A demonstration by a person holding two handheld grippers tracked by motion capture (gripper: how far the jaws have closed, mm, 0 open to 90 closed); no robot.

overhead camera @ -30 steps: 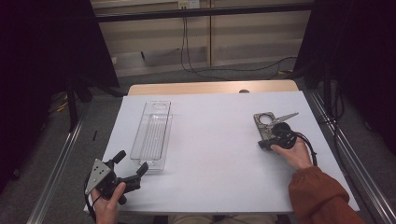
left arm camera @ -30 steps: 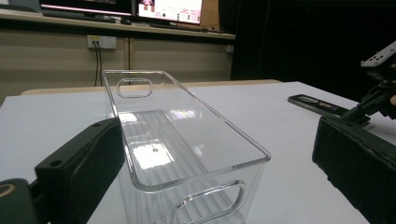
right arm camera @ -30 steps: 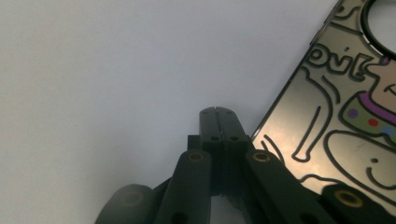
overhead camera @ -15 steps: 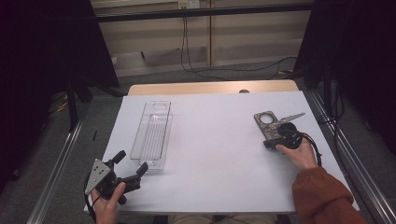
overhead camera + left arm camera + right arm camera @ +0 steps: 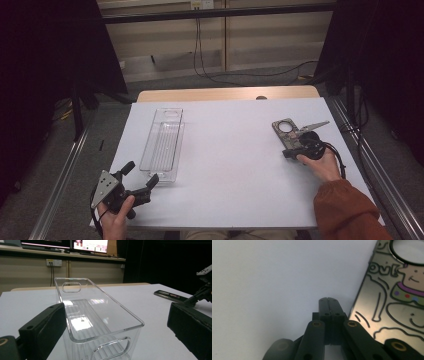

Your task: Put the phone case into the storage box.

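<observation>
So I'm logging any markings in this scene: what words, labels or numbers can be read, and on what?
"ovl" or similar: hand-drawn letters on the flat cartoon-printed card beside the shut right tongs; partly cut off, so the reading is uncertain.
Monitor screens behind the table: text too small and blurred to read.
Clear plastic bin: no text seen.
</observation>
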